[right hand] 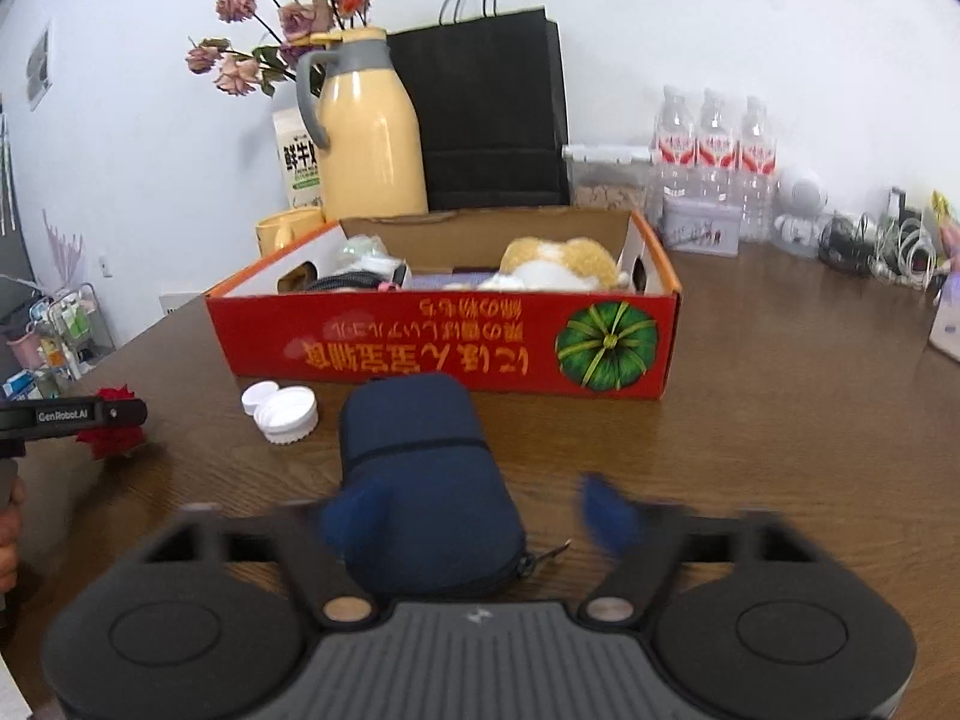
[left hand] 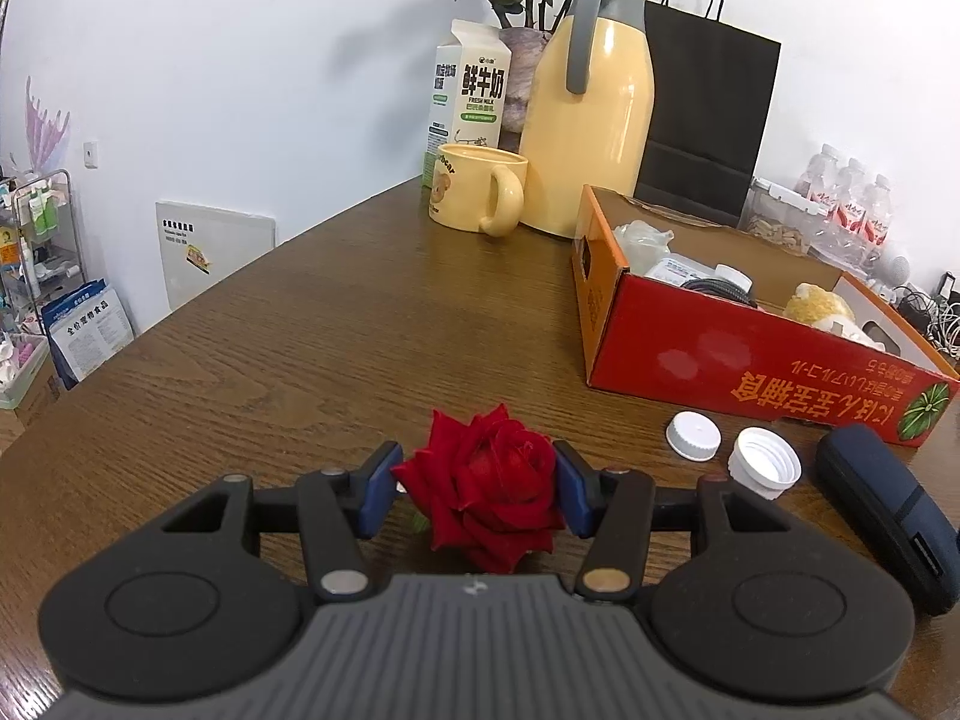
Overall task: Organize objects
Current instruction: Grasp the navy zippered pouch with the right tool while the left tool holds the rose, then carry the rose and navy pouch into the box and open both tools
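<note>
Probably a home: wooden table (left hand: 300, 330) with thermos (left hand: 591, 114), milk carton (left hand: 471, 90), dried roses (right hand: 282, 18).

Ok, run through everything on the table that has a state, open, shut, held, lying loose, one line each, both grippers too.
left gripper: shut on the red rose
right gripper: open, jaws blurred, astride the pouch
navy pouch: zipped, lying flat, not gripped
red box: open-topped, holding a plush toy and other items
white caps: two, loose beside the box
yellow jug: upright, lid on
milk carton: upright, closed
yellow mug: upright

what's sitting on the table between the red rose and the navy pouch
Two white bottle caps, side by side on bare wood; the left wrist view shows them best.
</note>
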`<control>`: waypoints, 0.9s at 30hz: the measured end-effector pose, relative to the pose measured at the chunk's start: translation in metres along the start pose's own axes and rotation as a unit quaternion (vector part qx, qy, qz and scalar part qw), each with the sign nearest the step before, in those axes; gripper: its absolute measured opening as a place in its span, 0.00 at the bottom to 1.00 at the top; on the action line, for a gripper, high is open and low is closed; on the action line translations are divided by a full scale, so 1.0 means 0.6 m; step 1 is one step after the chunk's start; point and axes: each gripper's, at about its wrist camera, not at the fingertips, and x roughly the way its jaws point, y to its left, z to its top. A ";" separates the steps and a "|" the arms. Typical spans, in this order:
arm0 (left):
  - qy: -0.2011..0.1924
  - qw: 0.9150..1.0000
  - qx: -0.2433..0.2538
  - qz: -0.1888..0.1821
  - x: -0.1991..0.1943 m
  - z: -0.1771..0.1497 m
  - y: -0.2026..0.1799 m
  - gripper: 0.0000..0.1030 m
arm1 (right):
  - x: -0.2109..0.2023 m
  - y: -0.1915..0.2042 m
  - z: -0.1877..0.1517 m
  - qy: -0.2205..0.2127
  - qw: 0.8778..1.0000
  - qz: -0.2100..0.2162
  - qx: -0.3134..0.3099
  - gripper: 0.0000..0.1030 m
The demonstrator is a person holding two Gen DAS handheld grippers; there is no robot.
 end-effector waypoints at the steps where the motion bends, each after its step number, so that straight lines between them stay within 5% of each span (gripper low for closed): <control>1: 0.000 1.000 -0.001 -0.001 -0.001 0.000 0.001 0.53 | -0.002 0.002 0.001 -0.003 1.000 0.000 -0.009 0.88; 7: 0.001 1.000 0.000 -0.012 -0.001 -0.001 0.001 0.53 | 0.012 0.023 0.005 0.016 0.998 0.017 -0.056 0.97; 17: 0.009 0.999 0.011 -0.042 -0.002 -0.005 -0.001 0.53 | 0.087 0.045 0.019 0.054 0.995 0.027 -0.080 0.97; 22: 0.011 0.999 0.011 -0.048 -0.002 -0.005 0.000 0.53 | 0.095 0.047 0.013 0.068 0.994 0.042 -0.077 0.78; 23: 0.011 0.999 0.011 -0.049 -0.002 -0.005 0.000 0.53 | 0.095 0.045 0.014 0.066 0.994 0.041 -0.074 0.67; 27: 0.014 0.999 0.010 -0.049 -0.001 -0.005 0.000 0.53 | 0.087 0.041 0.014 0.055 0.995 0.043 -0.065 0.62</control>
